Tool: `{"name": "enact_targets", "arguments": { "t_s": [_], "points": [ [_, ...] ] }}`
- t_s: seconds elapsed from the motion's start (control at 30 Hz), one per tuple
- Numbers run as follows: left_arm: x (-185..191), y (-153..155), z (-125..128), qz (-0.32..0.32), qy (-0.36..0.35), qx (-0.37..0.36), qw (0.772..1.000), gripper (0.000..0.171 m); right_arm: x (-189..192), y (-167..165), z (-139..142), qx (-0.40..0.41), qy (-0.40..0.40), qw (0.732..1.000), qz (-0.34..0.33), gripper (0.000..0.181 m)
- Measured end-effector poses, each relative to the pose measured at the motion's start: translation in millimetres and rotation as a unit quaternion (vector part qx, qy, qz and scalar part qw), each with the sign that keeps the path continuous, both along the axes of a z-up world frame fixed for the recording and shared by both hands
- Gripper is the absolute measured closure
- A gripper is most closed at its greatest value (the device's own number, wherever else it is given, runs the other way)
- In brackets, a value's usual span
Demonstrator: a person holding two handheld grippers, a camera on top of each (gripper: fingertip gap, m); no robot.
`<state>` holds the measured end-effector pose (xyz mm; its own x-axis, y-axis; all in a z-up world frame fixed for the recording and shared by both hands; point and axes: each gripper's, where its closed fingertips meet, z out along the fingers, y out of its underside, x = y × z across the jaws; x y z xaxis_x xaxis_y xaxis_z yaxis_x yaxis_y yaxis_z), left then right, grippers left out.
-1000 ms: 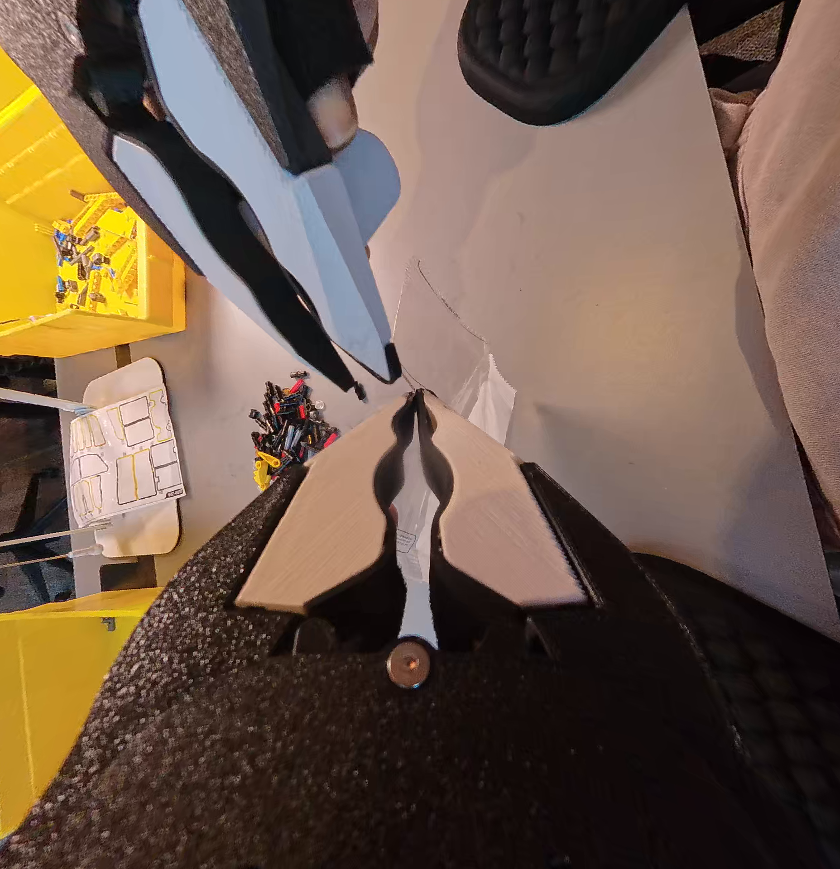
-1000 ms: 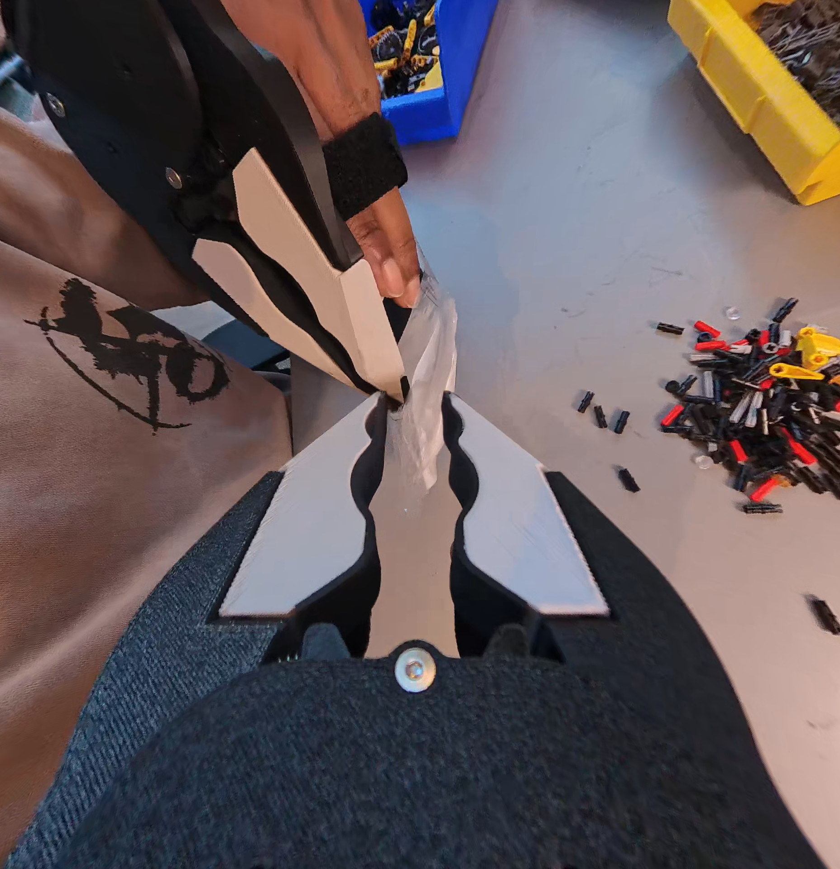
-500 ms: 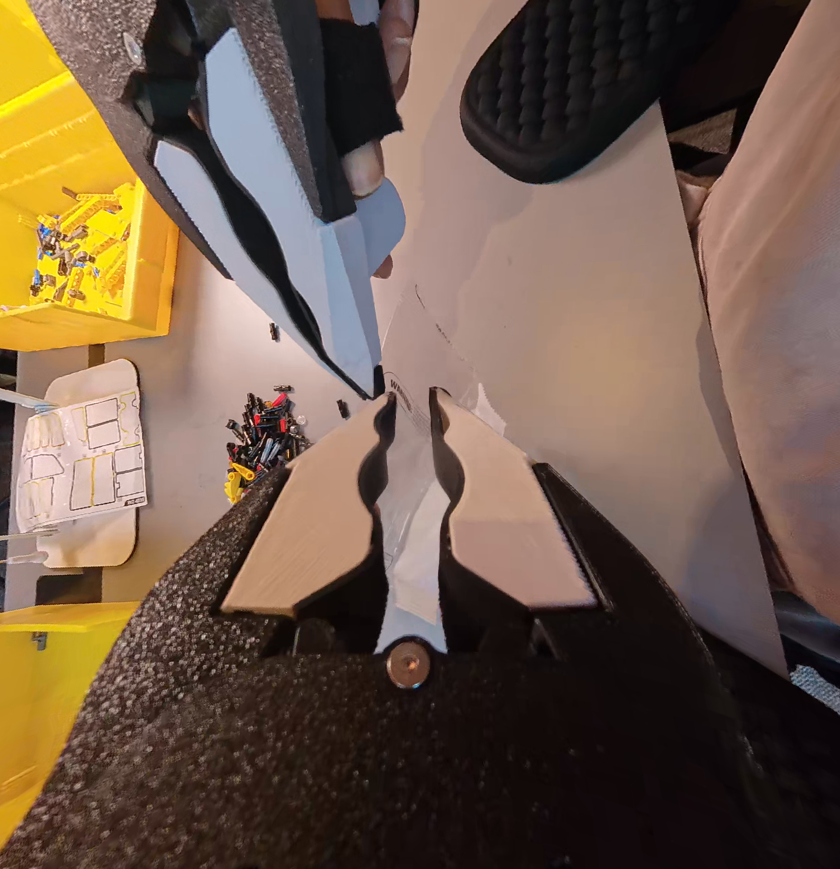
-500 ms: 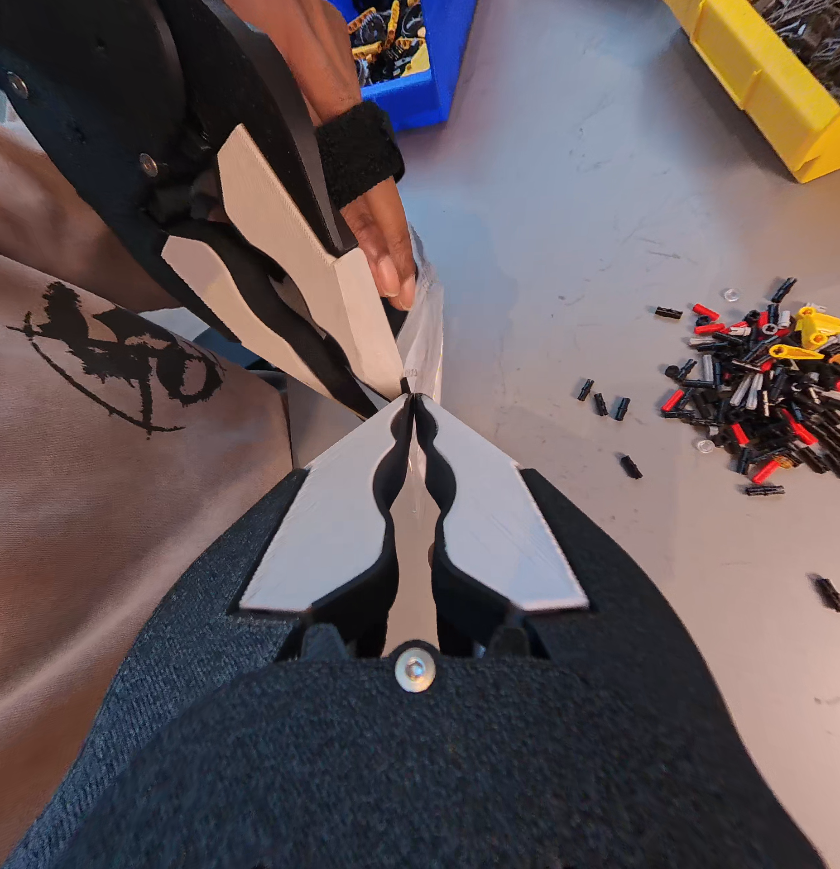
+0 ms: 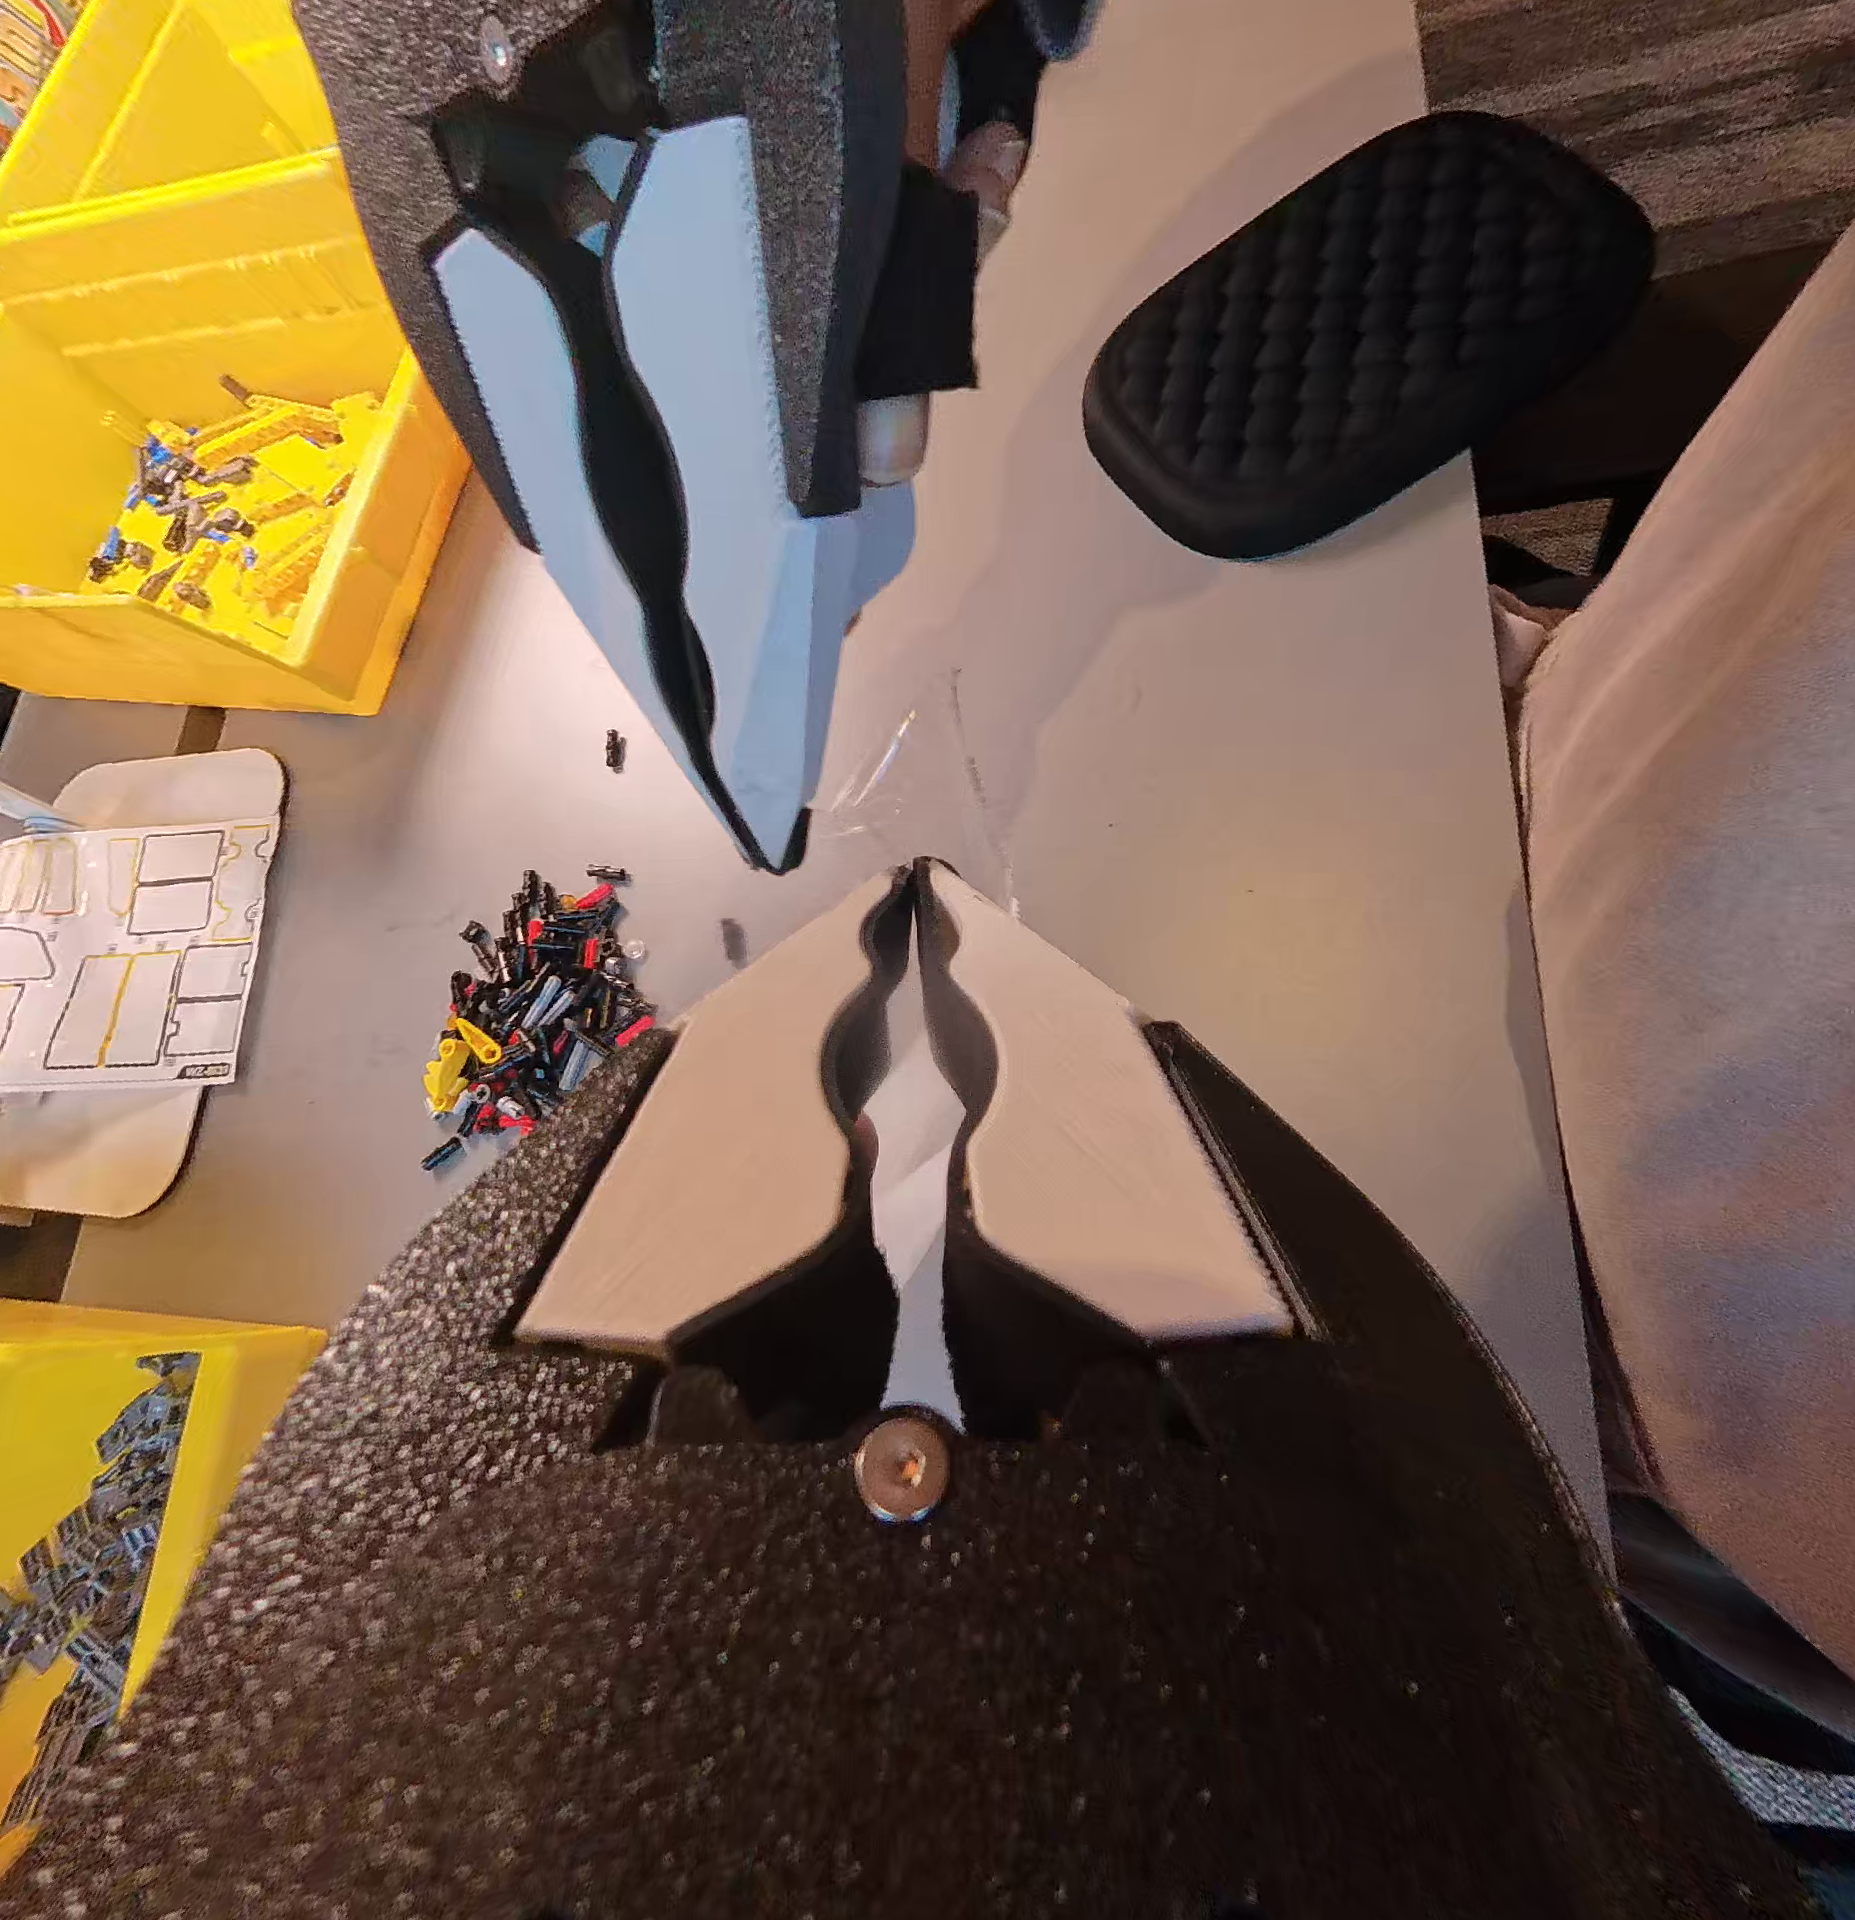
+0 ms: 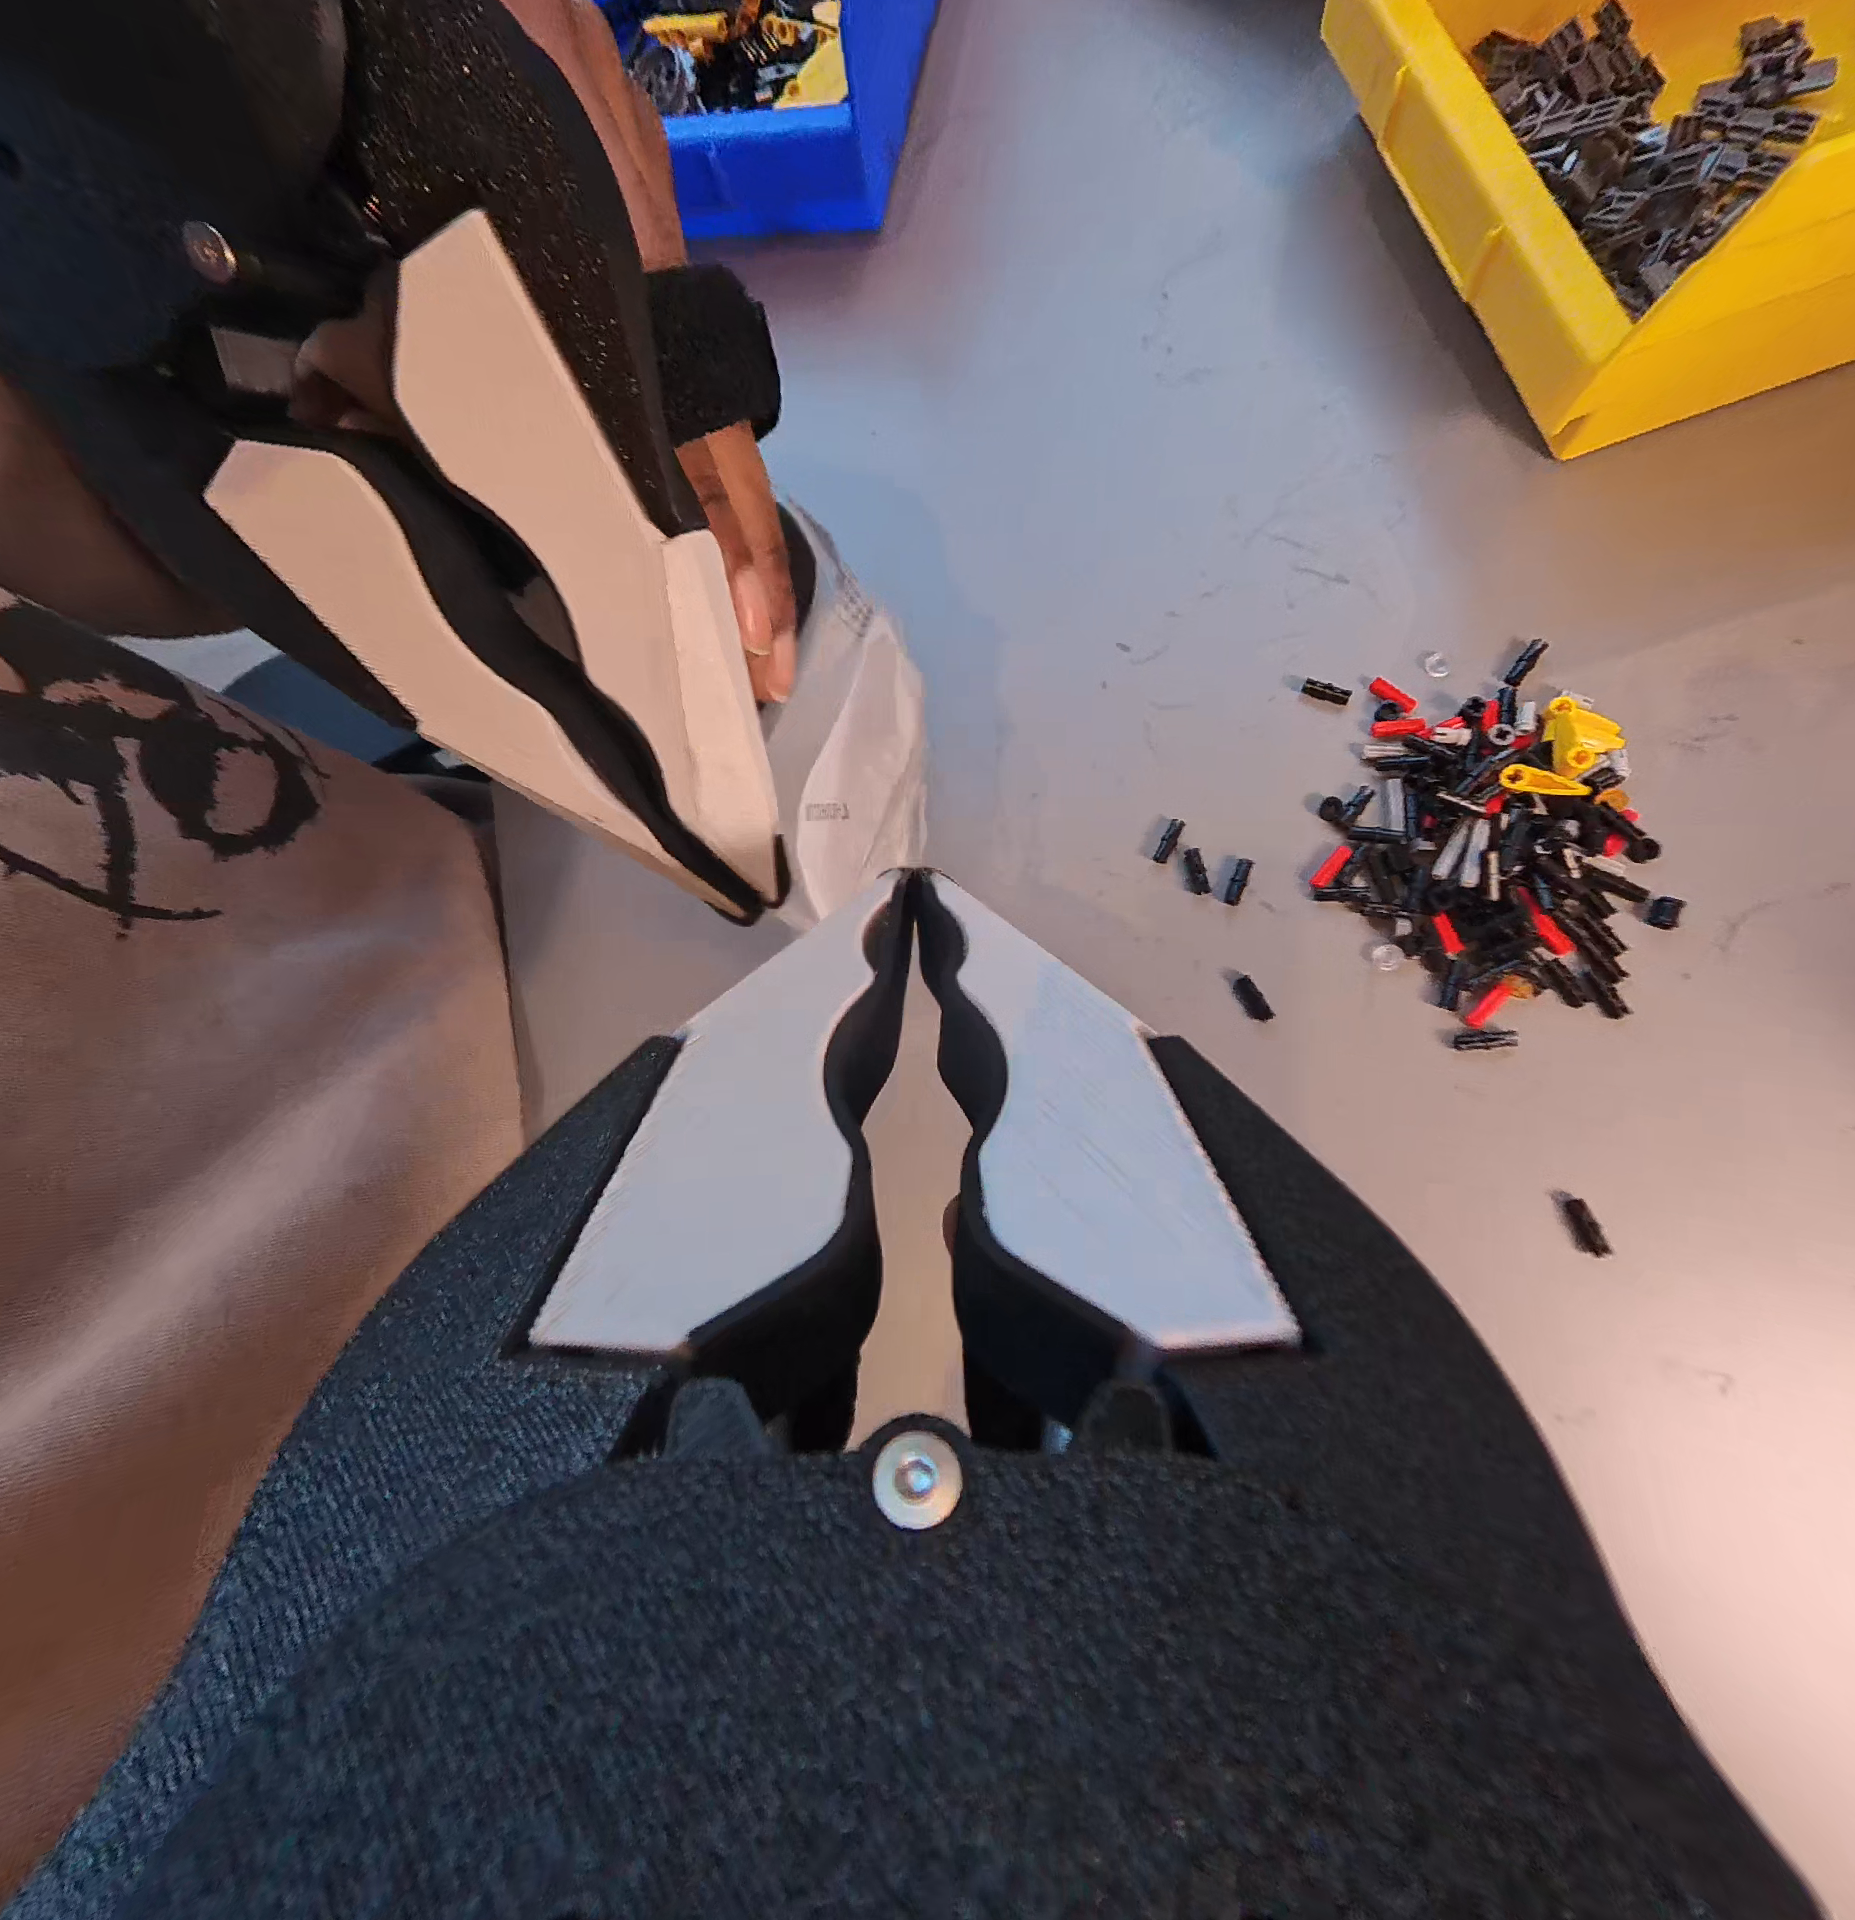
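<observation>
A clear plastic bag point(image 5: 907, 774) hangs between my two grippers above the grey table point(image 5: 1245, 935). In the left wrist view my left gripper point(image 5: 912, 868) is shut on the bag's near edge. The right gripper point(image 5: 785, 854) comes in from above, shut at the bag's left edge. In the right wrist view the bag point(image 6: 861, 748) is crumpled. My right gripper point(image 6: 907, 878) is shut on its lower edge. The left gripper point(image 6: 765, 902), held by a hand, is shut on the bag just to its left. Both sets of tips are almost touching.
A pile of small black, red, grey and yellow pieces point(image 6: 1484, 831) lies on the table point(image 6: 1110, 416), also seen from the left wrist point(image 5: 538, 1018). Yellow bins point(image 6: 1629, 229) point(image 5: 175, 416) and a blue bin point(image 6: 777, 156) stand around. A sheet of outlines point(image 5: 112, 956), a black armrest point(image 5: 1359, 332). The grippers are tip to tip, or close to it.
One second ago the left gripper was shut and the right open around the bag. Half a second ago the right shut and the left opened. Now the left has shut again.
</observation>
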<state>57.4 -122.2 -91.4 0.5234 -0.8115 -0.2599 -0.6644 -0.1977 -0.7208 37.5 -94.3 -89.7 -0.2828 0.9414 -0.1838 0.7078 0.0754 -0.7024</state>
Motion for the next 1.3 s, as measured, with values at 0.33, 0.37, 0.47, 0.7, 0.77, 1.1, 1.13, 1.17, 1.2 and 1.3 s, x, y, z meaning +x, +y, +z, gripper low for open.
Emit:
{"name": "enact_targets", "arguments": {
  "t_s": [0.33,0.37,0.47,0.7,0.77,1.1,1.13,1.17,1.2,1.3],
  "points": [
    [6.1,-16.7,-6.0,-0.033,0.020,-0.007,0.999,0.171,4.0,0.1,4.4,0.029,0.002,0.999,0.024,0.181],
    [6.3,-17.8,-6.8,-0.037,0.023,-0.007,0.999,0.171,4.2,0.9,3.8,0.035,0.001,0.999,0.024,0.181],
    [10.7,-25.8,-9.5,-0.060,0.027,-0.012,0.998,0.171,4.9,8.8,2.7,0.059,0.001,0.998,0.023,0.181],
    [0.3,-4.9,4.3,0.000,-0.031,0.012,0.999,0.171,6.6,-12.2,12.1,-0.002,0.017,0.999,0.036,0.181],
    [-0.5,-4.0,6.0,0.005,-0.040,0.016,0.999,0.171,6.9,-14.6,15.1,-0.020,0.026,0.999,0.040,0.172],
    [-11.4,1.7,3.8,0.035,-0.094,0.011,0.995,0.171,32.5,-10.2,-22.2,0.058,0.072,0.992,0.088,0.137],
    [-11.3,1.7,4.4,0.035,-0.102,0.010,0.994,0.171,31.7,-9.8,-28.1,0.054,0.081,0.992,0.079,0.154],
    [-11.0,1.9,5.6,0.035,-0.113,0.009,0.993,0.171,31.6,-10.6,-30.1,0.042,0.094,0.992,0.076,0.174],
    [-11.2,1.8,8.2,0.033,-0.126,0.013,0.991,0.171,31.3,-10.4,-29.7,0.027,0.108,0.991,0.072,0.181],
    [-18.0,-4.0,27.8,0.018,-0.192,0.041,0.980,0.158,35.0,-2.7,-30.1,0.002,0.131,0.989,0.066,0.181]
  ]
}}
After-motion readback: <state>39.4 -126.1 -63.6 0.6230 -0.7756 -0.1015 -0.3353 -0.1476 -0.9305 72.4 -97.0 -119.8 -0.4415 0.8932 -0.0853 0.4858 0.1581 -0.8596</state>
